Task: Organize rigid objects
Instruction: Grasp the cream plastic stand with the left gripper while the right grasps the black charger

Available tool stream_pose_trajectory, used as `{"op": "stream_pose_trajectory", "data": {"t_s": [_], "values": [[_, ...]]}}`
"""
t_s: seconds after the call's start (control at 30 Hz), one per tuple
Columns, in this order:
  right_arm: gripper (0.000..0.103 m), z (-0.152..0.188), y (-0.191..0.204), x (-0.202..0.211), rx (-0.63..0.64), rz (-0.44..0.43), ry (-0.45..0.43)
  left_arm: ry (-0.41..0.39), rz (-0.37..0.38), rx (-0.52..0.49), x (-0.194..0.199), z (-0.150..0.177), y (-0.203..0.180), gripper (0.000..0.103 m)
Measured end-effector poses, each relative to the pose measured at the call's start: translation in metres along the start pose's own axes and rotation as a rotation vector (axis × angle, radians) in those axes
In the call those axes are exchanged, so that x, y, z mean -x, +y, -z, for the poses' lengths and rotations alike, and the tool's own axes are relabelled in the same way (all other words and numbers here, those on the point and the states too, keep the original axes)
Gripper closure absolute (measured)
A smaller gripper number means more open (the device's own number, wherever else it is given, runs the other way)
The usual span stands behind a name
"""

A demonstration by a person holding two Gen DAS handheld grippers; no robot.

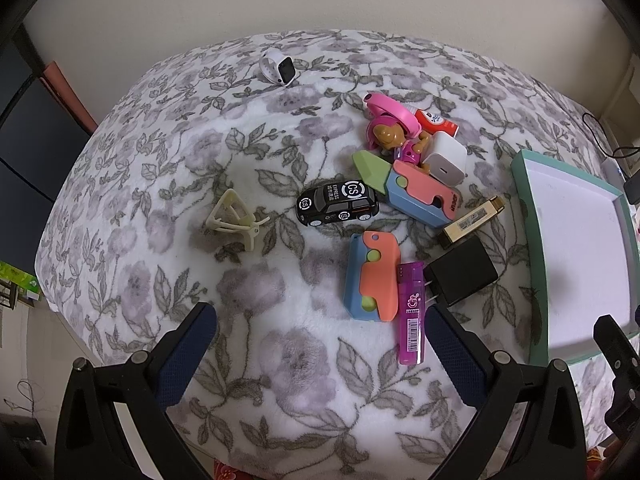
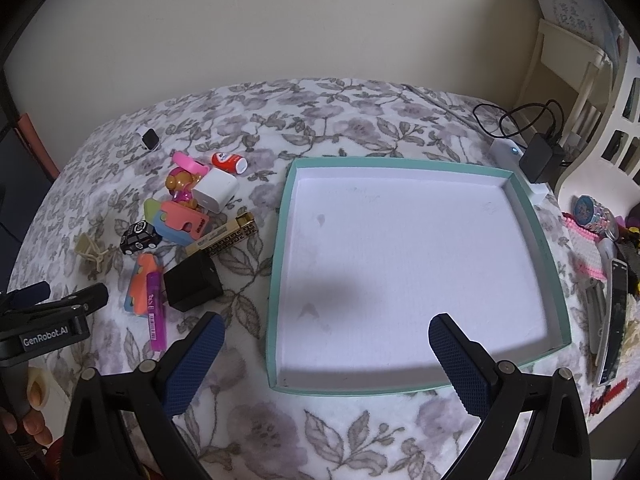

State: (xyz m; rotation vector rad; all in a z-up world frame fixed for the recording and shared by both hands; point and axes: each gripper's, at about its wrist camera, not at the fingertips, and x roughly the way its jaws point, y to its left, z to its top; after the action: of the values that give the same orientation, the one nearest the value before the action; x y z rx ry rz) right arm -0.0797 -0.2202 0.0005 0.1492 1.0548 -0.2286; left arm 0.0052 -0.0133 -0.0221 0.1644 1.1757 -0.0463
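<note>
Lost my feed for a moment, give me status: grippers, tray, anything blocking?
Left gripper open, empty, over blanket. Right gripper open, empty, at tray. Tray holds nothing. Toy pile left of tray, untouched. Nothing blocking.

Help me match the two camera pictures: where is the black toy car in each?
Left wrist: the black toy car sits near the centre, right of the cream clip.
Right wrist: the car sits at centre left, far left of the teal tray.
Shared landmark: the purple lighter.
</note>
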Motion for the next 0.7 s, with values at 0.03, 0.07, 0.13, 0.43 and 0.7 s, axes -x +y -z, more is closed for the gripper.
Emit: {"op": "stream_pose_trajectory", "data": {"t_s": [0.03, 0.07, 0.13, 0.43, 0.7], "values": [[0.0, -0.001, 0.001, 0.0, 0.002, 0.0, 0.0, 0.0, 0.002, 0.001, 0.0, 0.0, 0.0, 0.0], [0.0, -0.001, 0.002, 0.001, 0.002, -0.004, -0.003, -0.001, 0.007, 0.004, 0.0, 0.0, 0.001, 0.0], [0.0, -0.002, 0.005, 0.004, 0.004, -0.032, -0.016, -0.011, 0.033, 0.024, 0.003, 0.0, 0.006, 0.0], [0.0, -0.013, 0.048, 0.001, 0.061, -0.144, -0.025, -0.059, 0.079, 0.166, 0.001, -0.007, 0.058, 0.0], [0.0, -0.02, 0.075, -0.027, 0.113, -0.161, 0.055, -0.056, 0.104, 0.284, -0.019, -0.013, 0.112, 0.0]]}}
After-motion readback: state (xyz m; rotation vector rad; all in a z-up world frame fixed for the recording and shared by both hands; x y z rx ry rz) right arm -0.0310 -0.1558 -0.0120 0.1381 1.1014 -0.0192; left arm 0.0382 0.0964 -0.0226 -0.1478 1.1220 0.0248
